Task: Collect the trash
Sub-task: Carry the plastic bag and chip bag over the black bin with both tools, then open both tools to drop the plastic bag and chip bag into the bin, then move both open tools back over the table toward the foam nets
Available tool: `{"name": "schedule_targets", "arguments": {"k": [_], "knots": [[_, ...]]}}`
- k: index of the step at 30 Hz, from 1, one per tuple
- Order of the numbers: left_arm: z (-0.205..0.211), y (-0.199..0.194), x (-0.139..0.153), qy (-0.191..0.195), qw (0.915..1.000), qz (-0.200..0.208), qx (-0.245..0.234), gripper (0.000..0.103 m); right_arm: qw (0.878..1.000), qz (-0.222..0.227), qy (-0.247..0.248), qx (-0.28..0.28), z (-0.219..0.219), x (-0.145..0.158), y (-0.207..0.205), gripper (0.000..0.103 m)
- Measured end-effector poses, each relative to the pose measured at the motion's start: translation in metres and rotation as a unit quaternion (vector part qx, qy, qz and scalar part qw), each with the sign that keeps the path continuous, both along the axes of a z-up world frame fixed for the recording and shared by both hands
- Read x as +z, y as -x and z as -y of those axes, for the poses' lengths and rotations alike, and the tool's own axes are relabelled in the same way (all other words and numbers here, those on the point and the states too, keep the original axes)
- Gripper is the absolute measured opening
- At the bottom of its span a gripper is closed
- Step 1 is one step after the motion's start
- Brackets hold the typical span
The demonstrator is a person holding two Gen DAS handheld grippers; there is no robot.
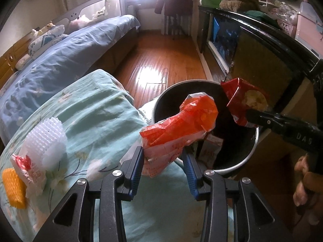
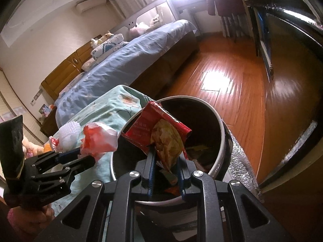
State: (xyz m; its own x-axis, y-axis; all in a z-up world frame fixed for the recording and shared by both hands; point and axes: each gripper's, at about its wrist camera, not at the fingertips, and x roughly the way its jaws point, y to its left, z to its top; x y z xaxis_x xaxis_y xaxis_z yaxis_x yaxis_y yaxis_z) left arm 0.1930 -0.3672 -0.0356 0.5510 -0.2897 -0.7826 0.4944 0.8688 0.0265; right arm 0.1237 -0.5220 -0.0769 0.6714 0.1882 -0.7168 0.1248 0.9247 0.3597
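Bedroom with wood floor (image 1: 159, 60) and blue bed (image 1: 66, 56). Left gripper (image 1: 163, 161) grips an orange-and-white wrapper (image 1: 181, 125) held at the bin (image 1: 238, 161) rim ahead. Right gripper (image 2: 166, 171) clamps a red snack packet (image 2: 161, 133) directly over the bin opening. More trash (image 1: 26, 161) lies on the green quilt (image 1: 90, 117), left of the left gripper.

A blue-covered bed (image 1: 66, 48) flanks the wooden floor (image 1: 161, 60).
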Motion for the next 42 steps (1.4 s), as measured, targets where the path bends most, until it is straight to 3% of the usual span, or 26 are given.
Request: {"name": "schedule_targets", "arguments": {"k": [10, 14, 17, 18, 21, 24, 31, 42], "knots": [[0.007, -0.008, -0.001, 0.000, 1.0000, 0.002, -0.003, 0.039, 1.000, -0.005, 0.005, 0.000, 0.001, -0.002, -0.008, 0.021], [0.007, -0.006, 0.001, 0.013, 0.9999, 0.002, -0.006, 0.050, 1.000, -0.008, 0.003, -0.003, 0.003, -0.003, -0.010, 0.023], [0.008, -0.003, 0.004, 0.012, 0.9999, 0.010, -0.007, 0.065, 1.000, -0.008, -0.005, -0.007, 0.005, -0.003, -0.011, 0.041], [0.008, -0.001, 0.005, 0.011, 0.9998, 0.014, -0.006, 0.066, 1.000, -0.007, -0.007, -0.009, 0.006, -0.003, -0.010, 0.046], [0.004, 0.002, 0.005, 0.013, 0.9998, 0.017, -0.003, 0.067, 1.000, -0.007, -0.012, -0.010, 0.006, -0.002, -0.008, 0.048], [-0.006, 0.006, 0.003, 0.021, 0.9997, 0.013, 0.004, 0.067, 1.000, -0.005, -0.014, -0.011, 0.003, -0.002, -0.007, 0.062], [-0.047, 0.023, -0.004, 0.055, 0.9974, 0.004, 0.046, 0.067, 1.000, 0.001, -0.015, 0.000, -0.016, 0.002, -0.003, 0.075], [-0.123, 0.060, -0.008, 0.090, 0.9883, 0.010, 0.123, 0.067, 0.999, 0.012, -0.027, 0.044, -0.071, 0.008, -0.005, 0.080]]}}
